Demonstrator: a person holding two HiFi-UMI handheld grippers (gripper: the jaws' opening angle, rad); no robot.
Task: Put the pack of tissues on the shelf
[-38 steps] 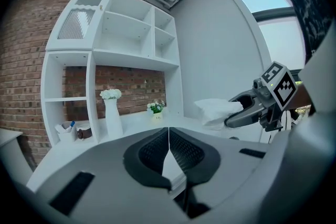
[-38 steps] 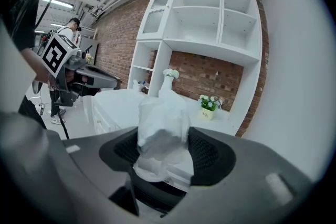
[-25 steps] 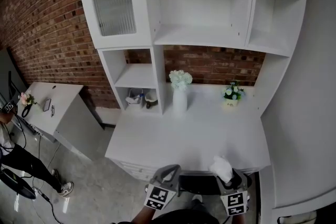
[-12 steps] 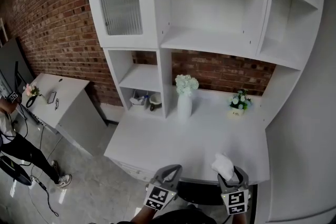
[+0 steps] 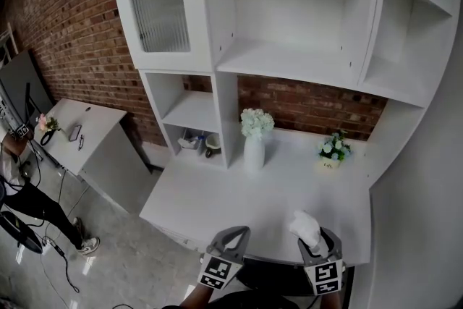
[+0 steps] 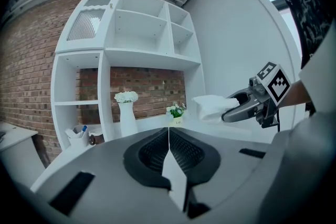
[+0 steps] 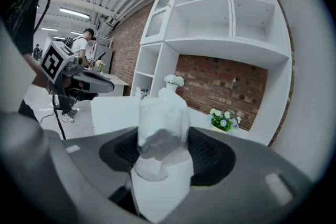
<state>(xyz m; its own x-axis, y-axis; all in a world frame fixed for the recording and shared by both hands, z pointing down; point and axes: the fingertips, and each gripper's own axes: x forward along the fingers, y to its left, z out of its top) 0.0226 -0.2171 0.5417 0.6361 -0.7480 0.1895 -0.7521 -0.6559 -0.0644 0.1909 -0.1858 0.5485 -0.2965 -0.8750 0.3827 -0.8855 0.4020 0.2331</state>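
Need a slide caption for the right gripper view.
The right claw grips the pack of tissues, facing the white shelf unit on the brick wall.

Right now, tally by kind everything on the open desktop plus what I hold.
vase of white flowers: 1
small potted flowers: 1
pack of tissues: 1, gripped in the right claw
claws: 2, the left claw shut and empty
Total: 5

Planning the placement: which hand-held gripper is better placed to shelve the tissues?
Right. The right hand-held gripper is shut on the pack of tissues; the left hand-held gripper is shut and empty.
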